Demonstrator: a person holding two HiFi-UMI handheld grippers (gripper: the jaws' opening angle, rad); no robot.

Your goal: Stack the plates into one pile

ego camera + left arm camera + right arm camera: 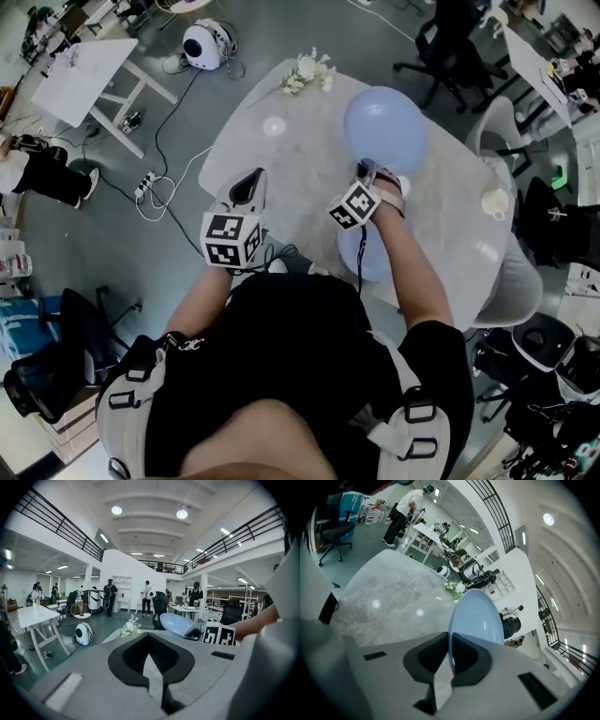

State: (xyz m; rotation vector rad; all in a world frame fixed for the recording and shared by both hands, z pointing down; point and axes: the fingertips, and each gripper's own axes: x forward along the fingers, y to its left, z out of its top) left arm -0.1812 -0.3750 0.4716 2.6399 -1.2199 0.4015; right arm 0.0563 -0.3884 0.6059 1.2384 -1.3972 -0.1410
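Note:
My right gripper (367,171) is shut on the near rim of a pale blue plate (385,127), which hangs tilted over the far half of the marble table (244,141). In the right gripper view the plate (479,616) stands almost edge-on, its rim pinched between the jaws of my right gripper (450,662). A second blue plate (358,255) lies on the table near the front edge, partly hidden under my right forearm. My left gripper (250,180) hovers over the table's left side, shut with nothing in it. From the left gripper view (153,670) the held plate (177,624) shows to the right.
A spray of white flowers (308,71) lies at the table's far edge, and a small white disc (273,125) sits left of the held plate. A pale cup (494,202) stands at the right edge. Chairs (506,131) flank the table; cables and a round white device (203,44) lie on the floor.

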